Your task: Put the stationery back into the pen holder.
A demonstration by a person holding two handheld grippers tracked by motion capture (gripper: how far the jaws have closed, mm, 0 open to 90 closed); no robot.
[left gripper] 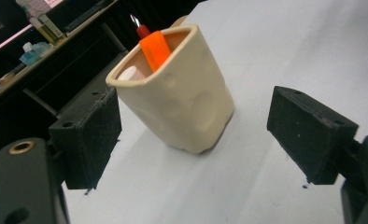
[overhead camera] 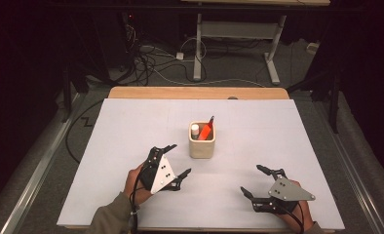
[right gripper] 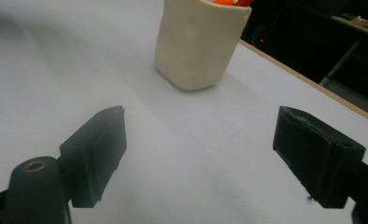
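Observation:
A cream cup (overhead camera: 201, 141) stands upright near the middle of the white table (overhead camera: 131, 117). It holds an orange-handled tool (overhead camera: 207, 128) and a white-capped item (overhead camera: 195, 129). My left gripper (overhead camera: 179, 160) is open just left of the cup, nothing between its jaws. In the left gripper view the cup (left gripper: 180, 98) stands a short way ahead of the open gripper (left gripper: 205, 135), with the orange tool (left gripper: 155, 46) leaning inside. My right gripper (overhead camera: 253, 181) is open near the front right, empty. The right gripper view has the cup (right gripper: 198, 42) farther off beyond the open gripper (right gripper: 201, 154).
The table's wooden far edge (overhead camera: 195, 92) borders a dark floor with cables (overhead camera: 151, 63) and a desk frame (overhead camera: 239, 44). White tabletop stretches left, right and behind the cup.

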